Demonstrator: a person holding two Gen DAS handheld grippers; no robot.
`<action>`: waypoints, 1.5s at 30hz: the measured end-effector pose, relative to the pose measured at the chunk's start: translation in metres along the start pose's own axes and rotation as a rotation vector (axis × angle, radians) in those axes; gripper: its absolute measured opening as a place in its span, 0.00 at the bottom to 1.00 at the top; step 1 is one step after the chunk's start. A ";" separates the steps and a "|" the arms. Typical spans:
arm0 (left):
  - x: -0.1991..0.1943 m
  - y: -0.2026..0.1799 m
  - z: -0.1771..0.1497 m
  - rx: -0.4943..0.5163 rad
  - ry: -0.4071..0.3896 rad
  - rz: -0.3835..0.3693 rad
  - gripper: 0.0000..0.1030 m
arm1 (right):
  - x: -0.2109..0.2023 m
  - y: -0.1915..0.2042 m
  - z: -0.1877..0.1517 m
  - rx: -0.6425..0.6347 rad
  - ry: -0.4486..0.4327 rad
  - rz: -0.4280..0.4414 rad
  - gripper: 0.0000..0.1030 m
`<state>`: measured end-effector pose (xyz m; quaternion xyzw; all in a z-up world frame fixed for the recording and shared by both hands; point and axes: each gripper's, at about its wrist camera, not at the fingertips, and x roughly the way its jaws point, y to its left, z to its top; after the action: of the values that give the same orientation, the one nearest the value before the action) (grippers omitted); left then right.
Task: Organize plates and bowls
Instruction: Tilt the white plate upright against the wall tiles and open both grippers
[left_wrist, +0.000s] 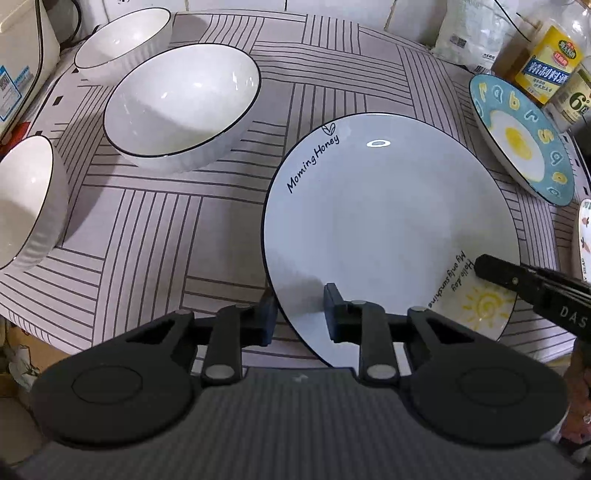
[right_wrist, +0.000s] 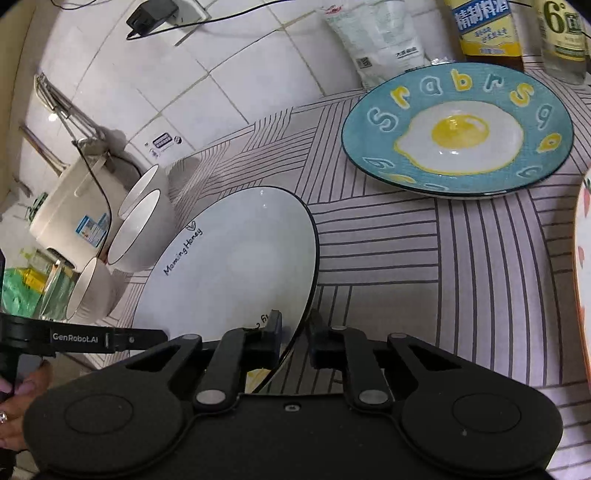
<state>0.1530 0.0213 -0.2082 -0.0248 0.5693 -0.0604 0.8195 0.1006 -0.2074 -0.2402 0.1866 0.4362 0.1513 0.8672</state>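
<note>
Both grippers straddle the near rim of the "Morning Honey" plate (left_wrist: 388, 221) lying on the striped tablecloth (left_wrist: 147, 229) — left gripper (left_wrist: 299, 314) and right gripper (right_wrist: 295, 332) parted, not yet clamped. Better to close together and lift level — the glaze looks slippery.

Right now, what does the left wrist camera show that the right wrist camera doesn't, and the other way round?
Only the left view shows the insides of the three white bowls, which look empty. Only the right view shows the wall charger and the egg plate in full. Both show the Morning Honey plate, with the left gripper and the right gripper each straddling its near rim, jaws not visibly closed on it.
</note>
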 end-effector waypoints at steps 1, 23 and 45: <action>-0.001 -0.001 0.001 0.001 0.000 0.001 0.24 | 0.000 0.003 0.001 -0.026 0.002 -0.005 0.18; -0.008 -0.009 0.105 0.027 -0.078 0.048 0.24 | 0.013 -0.002 0.083 -0.117 -0.114 0.038 0.20; 0.061 0.006 0.214 0.112 -0.006 0.027 0.25 | 0.086 0.002 0.153 -0.096 -0.055 -0.065 0.23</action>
<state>0.3742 0.0131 -0.1902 0.0286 0.5628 -0.0809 0.8221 0.2747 -0.1982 -0.2152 0.1348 0.4101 0.1385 0.8913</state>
